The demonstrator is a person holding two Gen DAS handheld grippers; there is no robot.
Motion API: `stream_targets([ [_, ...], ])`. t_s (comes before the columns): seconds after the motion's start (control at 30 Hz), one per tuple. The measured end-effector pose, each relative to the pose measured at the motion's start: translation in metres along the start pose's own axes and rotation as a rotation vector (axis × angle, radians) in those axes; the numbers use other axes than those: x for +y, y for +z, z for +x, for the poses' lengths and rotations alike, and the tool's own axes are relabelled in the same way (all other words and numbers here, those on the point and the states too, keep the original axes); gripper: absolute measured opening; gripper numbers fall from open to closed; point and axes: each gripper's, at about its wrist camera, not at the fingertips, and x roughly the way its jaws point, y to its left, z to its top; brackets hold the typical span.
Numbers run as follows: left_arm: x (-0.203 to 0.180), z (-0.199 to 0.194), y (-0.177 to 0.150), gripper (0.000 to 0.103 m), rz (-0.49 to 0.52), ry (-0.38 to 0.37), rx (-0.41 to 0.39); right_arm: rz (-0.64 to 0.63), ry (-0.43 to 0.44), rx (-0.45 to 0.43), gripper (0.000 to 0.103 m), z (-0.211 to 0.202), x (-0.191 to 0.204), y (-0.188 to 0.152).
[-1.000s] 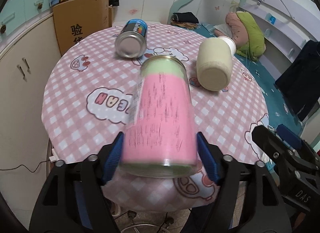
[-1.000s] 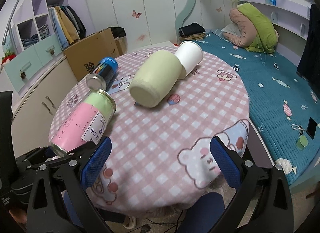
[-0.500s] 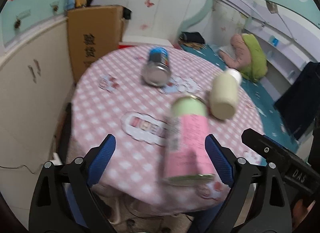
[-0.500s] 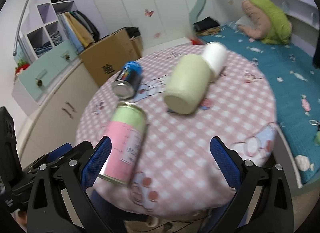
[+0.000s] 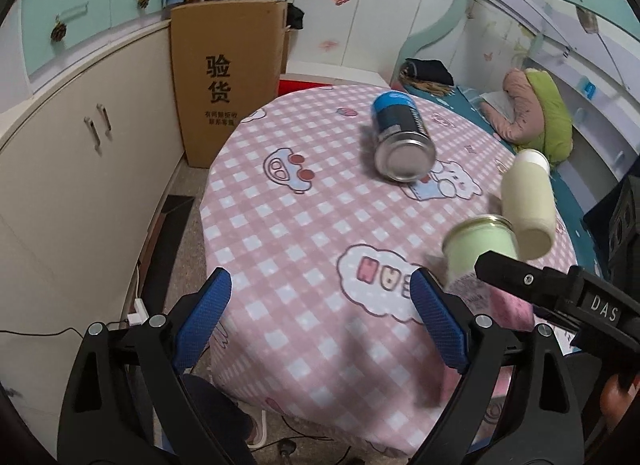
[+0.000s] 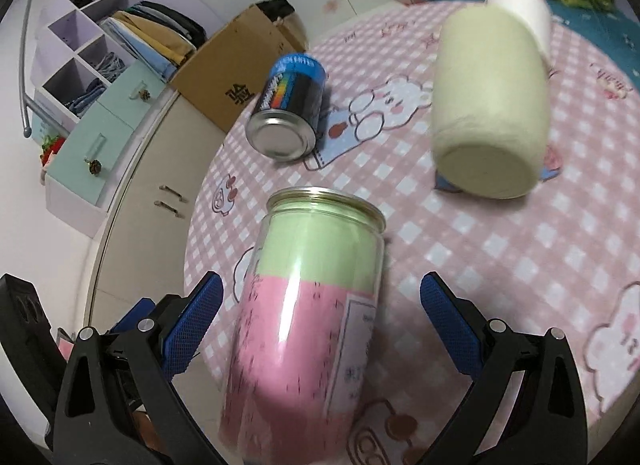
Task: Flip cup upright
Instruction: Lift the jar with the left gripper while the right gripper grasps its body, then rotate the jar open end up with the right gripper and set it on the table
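Note:
A pink and green cup lies on its side near the front edge of the round pink checked table. My right gripper is open, its fingers either side of the cup without touching it. My left gripper is open and empty over the table's left front. In the left wrist view the cup lies to the right, partly hidden behind the right gripper's arm. A blue and black can and a cream cup also lie on their sides.
A cardboard box stands behind the table by beige cupboards. A bed with a green and pink pillow lies to the right. The table edge is close in front of both grippers.
My left gripper let go of the pink and green cup and moved left. My right gripper moved in so that its open fingers now flank the cup.

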Motion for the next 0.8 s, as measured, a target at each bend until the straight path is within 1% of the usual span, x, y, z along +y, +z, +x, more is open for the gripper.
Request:
stream_targets([
  [0.1, 0.003, 0.003, 0.003, 0.091, -0.006, -0.002, 0.004, -0.014, 0.007, 0.015, 0.095, 0.008, 0.002, 0.005],
  [0.13, 0.003, 0.004, 0.004, 0.091, -0.009, -0.007, 0.003, -0.020, 0.012, 0.019, 0.094, 0.010, 0.002, 0.005],
  [0.17, 0.004, 0.005, 0.005, 0.091, -0.010, -0.012, 0.002, -0.028, 0.025, 0.026, 0.090, 0.013, 0.003, 0.006],
  [0.2, 0.003, 0.005, 0.007, 0.091, -0.011, -0.018, 0.004, -0.032, 0.028, 0.031, 0.079, 0.014, 0.003, 0.007],
  [0.23, 0.003, 0.006, 0.008, 0.091, -0.012, -0.023, 0.005, -0.037, 0.024, 0.034, 0.072, 0.016, 0.003, 0.008],
  [0.33, -0.001, 0.005, 0.011, 0.091, -0.006, -0.029, -0.003, -0.064, 0.020, 0.026, 0.071, 0.016, 0.004, 0.010],
  [0.4, -0.002, 0.004, 0.013, 0.091, -0.008, -0.039, -0.010, -0.105, -0.008, -0.005, 0.071, 0.012, 0.009, 0.010],
  [0.47, -0.003, 0.003, 0.016, 0.091, -0.015, -0.048, -0.017, -0.178, -0.061, -0.067, 0.071, 0.000, 0.020, 0.013],
  [0.6, -0.004, 0.000, 0.021, 0.091, -0.026, -0.056, -0.031, -0.288, -0.123, -0.166, 0.071, -0.015, 0.037, 0.019],
  [0.8, -0.006, -0.004, 0.025, 0.091, -0.033, -0.054, -0.055, -0.411, -0.220, -0.264, 0.070, -0.019, 0.052, 0.016],
])
